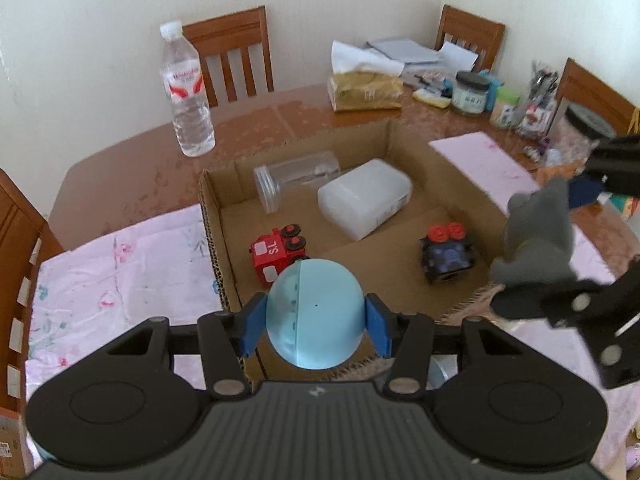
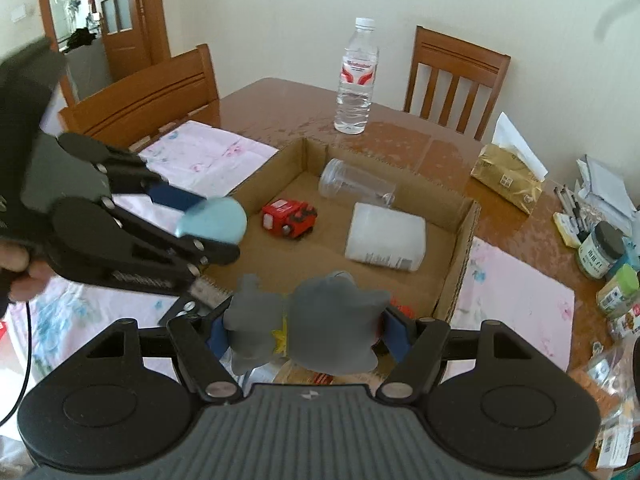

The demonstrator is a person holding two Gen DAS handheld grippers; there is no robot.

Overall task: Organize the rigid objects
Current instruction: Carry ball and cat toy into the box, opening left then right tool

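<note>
At lower centre, the left gripper (image 1: 316, 322) pinches a blue egg (image 1: 315, 314) over the box (image 1: 224, 276). At right, the right gripper (image 2: 308, 334) pinches a grey toy (image 2: 320, 328) at the box's near edge.

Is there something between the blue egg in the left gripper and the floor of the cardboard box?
Nothing visible blocks it. The left gripper holds the blue egg above the cardboard box near wall; the red toy fire truck lies just beyond, bare cardboard beside it.
</note>
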